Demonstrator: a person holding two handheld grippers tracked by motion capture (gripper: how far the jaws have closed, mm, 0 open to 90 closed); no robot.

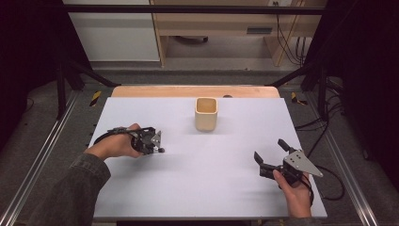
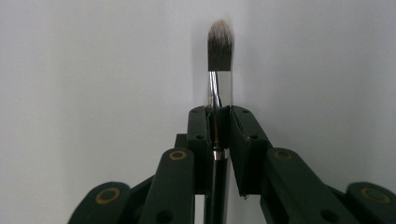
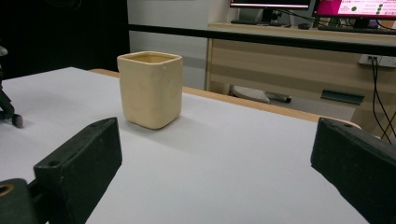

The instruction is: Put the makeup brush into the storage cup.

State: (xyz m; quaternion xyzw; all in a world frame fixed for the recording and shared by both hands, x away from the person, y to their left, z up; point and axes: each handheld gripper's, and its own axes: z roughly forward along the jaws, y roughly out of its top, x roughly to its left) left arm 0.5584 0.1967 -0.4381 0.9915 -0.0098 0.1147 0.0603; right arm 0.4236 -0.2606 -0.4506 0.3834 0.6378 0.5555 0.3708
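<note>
My left gripper (image 1: 157, 145) is at the table's left, shut on a small brush (image 2: 218, 79) with a silver ferrule and a dark, pale-tipped bristle head that sticks out past the jaws just over the white table. The brush tip (image 1: 162, 150) points right. A cream square cup (image 1: 206, 114) stands upright at the middle back of the table; in the right gripper view the cup (image 3: 150, 88) is ahead and left. My right gripper (image 1: 269, 151) rests near the front right, jaws wide open with nothing between them, pointing toward the cup.
The white table top (image 1: 211, 169) lies on a wooden board whose far edge (image 1: 188, 90) shows behind the cup. Beyond are a wooden desk (image 3: 289, 60) with monitors, cables on the floor at right, and black frame bars around the table.
</note>
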